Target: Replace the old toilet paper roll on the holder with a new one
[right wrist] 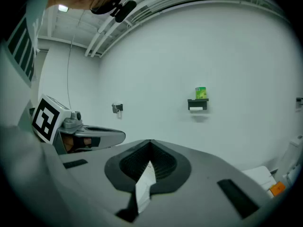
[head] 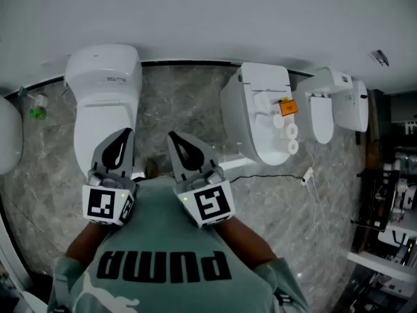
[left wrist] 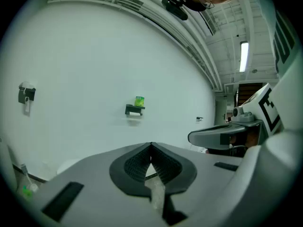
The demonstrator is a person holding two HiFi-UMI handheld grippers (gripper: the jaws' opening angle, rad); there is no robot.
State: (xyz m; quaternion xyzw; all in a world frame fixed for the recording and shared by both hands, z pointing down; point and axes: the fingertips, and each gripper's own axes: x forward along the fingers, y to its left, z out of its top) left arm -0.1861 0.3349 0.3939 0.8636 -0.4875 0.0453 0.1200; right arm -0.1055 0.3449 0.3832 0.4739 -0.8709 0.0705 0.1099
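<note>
Both grey jaws of the left hand-held gripper (head: 122,134) are closed tip to tip with nothing between them. It is held close to the person's chest. A white ceramic toilet (head: 104,90) stands just ahead of it on the grey marbled floor (head: 189,103). Well ahead of both tools, on the white wall, a dark wall-mounted holder (left wrist: 134,109) carries a white paper roll (right wrist: 198,109) beneath a small green can (left wrist: 139,100). The right hand-held gripper (head: 176,139), just beside the left one, is likewise fully closed and empty. Well off to its right, spare white toilet paper rolls (head: 291,131) lie on a second white toilet (head: 251,109), near an orange tag (head: 287,107).
</note>
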